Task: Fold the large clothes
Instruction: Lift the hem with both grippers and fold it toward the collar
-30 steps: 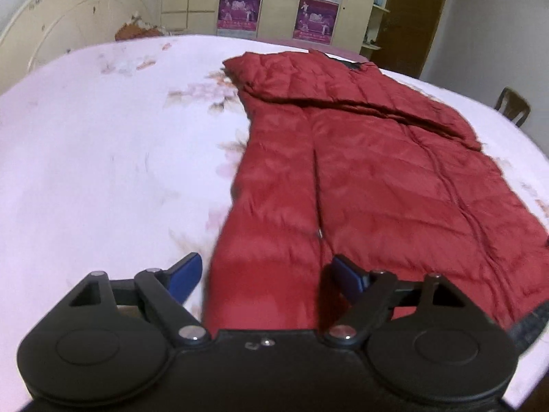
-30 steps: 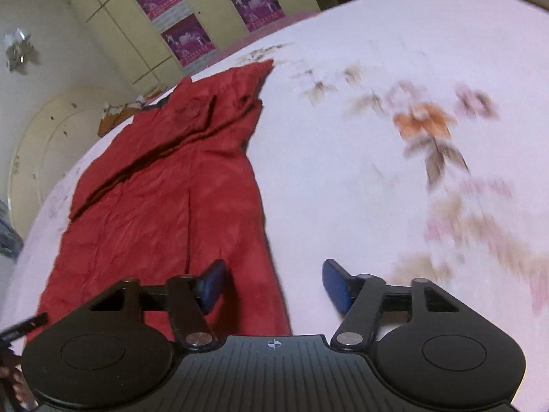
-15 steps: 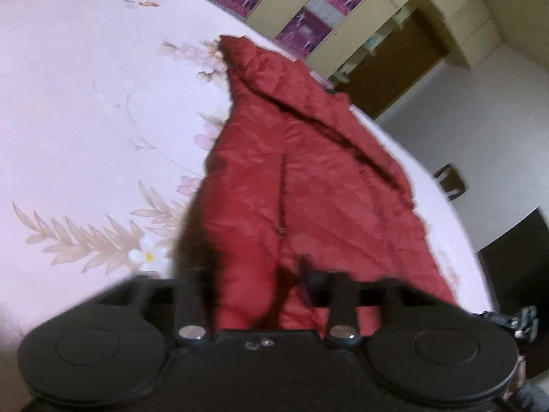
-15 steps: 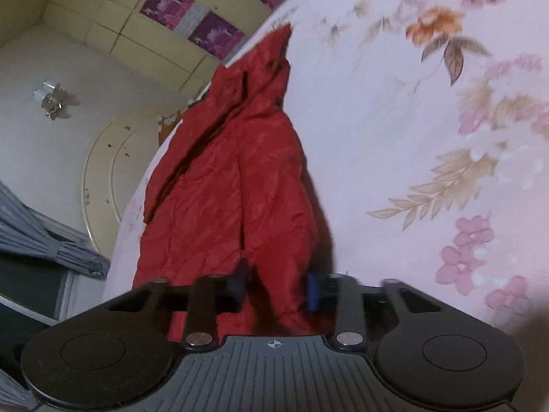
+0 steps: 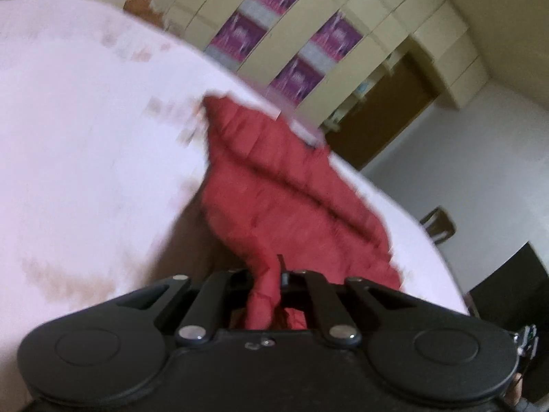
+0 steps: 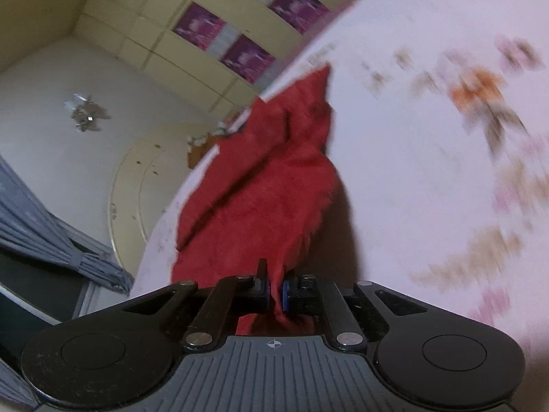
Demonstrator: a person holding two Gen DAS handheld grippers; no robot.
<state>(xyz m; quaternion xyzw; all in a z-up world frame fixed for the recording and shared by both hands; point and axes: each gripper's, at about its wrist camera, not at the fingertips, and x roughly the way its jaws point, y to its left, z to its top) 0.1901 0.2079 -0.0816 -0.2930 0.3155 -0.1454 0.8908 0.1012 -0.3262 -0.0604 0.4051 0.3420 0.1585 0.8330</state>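
A red quilted down jacket (image 5: 274, 199) lies along the pink flowered bed sheet (image 5: 85, 154), its near hem lifted off the bed. My left gripper (image 5: 266, 279) is shut on the hem at the jacket's left bottom corner, with cloth bunched between the jaws. In the right wrist view the same jacket (image 6: 267, 185) stretches away from me, and my right gripper (image 6: 275, 290) is shut on its right bottom corner. Both views are motion-blurred. The jacket's far end, with folded sleeve and collar, rests on the bed.
The sheet (image 6: 429, 171) spreads wide on both sides of the jacket. Cream cupboards with purple posters (image 5: 284, 44) stand behind the bed. A chair (image 5: 439, 223) and a dark object (image 5: 511, 274) are at the right. A grey curtain (image 6: 51, 237) hangs at the left.
Both grippers went from open over the flat jacket's hem corners to shut on them. The hem has been lifted off the bed and both cameras have tilted upward.
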